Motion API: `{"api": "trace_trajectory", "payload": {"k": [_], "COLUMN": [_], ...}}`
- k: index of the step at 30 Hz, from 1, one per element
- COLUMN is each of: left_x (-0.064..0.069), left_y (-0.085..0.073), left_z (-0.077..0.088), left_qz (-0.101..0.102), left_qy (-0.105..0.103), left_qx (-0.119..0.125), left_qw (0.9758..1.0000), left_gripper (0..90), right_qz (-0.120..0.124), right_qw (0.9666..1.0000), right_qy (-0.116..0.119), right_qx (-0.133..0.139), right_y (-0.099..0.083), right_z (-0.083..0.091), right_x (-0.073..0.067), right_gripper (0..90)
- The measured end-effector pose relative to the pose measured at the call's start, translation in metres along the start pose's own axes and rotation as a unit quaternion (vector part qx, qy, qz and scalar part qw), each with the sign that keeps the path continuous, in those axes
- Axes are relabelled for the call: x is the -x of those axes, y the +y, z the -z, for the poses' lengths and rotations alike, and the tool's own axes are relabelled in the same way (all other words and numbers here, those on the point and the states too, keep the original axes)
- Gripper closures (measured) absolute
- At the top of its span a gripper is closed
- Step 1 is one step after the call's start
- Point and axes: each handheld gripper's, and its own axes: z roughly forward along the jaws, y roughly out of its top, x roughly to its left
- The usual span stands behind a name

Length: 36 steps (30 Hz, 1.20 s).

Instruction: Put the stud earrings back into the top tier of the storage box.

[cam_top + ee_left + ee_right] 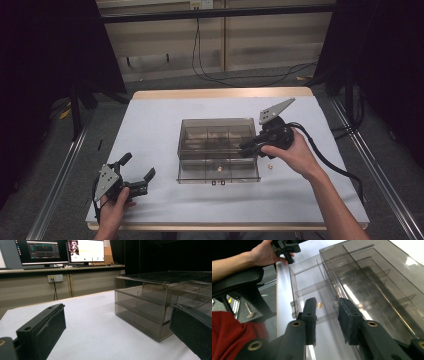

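Right gripper [248,146] poised with jaws narrowly parted and empty over the pulled-out drawer of the smoky transparent plastic drawer box [218,131], seemingly to reach the small golden piece [319,305] inside, while left gripper [136,172] rests wide and empty on the white table [150,125], out of the way.

No readable text, label, brand or number anywhere. Two black-framed monitors [62,251] on the long desk in the left gripper view show coloured graphics and small windows, too small and blurred to read. White wall socket plate [55,278] under the desk has a yellow sticker, print illegible. Smoky transparent plastic drawer box [218,150] bears no visible markings.
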Motion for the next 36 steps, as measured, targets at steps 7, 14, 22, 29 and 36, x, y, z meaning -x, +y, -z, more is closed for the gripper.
{"api": "trace_trajectory", "payload": {"k": [7,14,22,29,36], "left_x": [0.0,0.001,0.001,0.001,0.001], "left_y": [0.0,0.0,0.0,0.0,0.0], "left_z": [0.0,0.0,0.0,-0.001,-0.001], "left_qz": [0.001,0.003,0.004,0.003,0.002], "left_qy": [0.0,0.001,0.002,0.002,0.002], "left_qx": [0.0,0.001,0.0,0.001,0.0], "left_qw": [1.0,1.0,1.0,1.0,1.0], "left_gripper": [0.7,0.7,0.7,0.7,0.7], "right_qz": [-0.017,-0.047,-0.085,-0.114,-0.119], "right_qw": [0.9995,0.9972,0.9888,0.9762,0.9602], "right_qy": [-0.024,-0.057,-0.089,-0.097,-0.109], "right_qx": [0.014,-0.005,-0.085,-0.157,-0.228], "right_y": [-0.016,-0.035,-0.052,-0.057,-0.054], "right_z": [0.027,0.037,0.04,0.029,0.017], "right_x": [0.006,0.015,0.03,0.04,0.048], "right_gripper": [67.8,64.8,60.3,61.1,62.0]}}
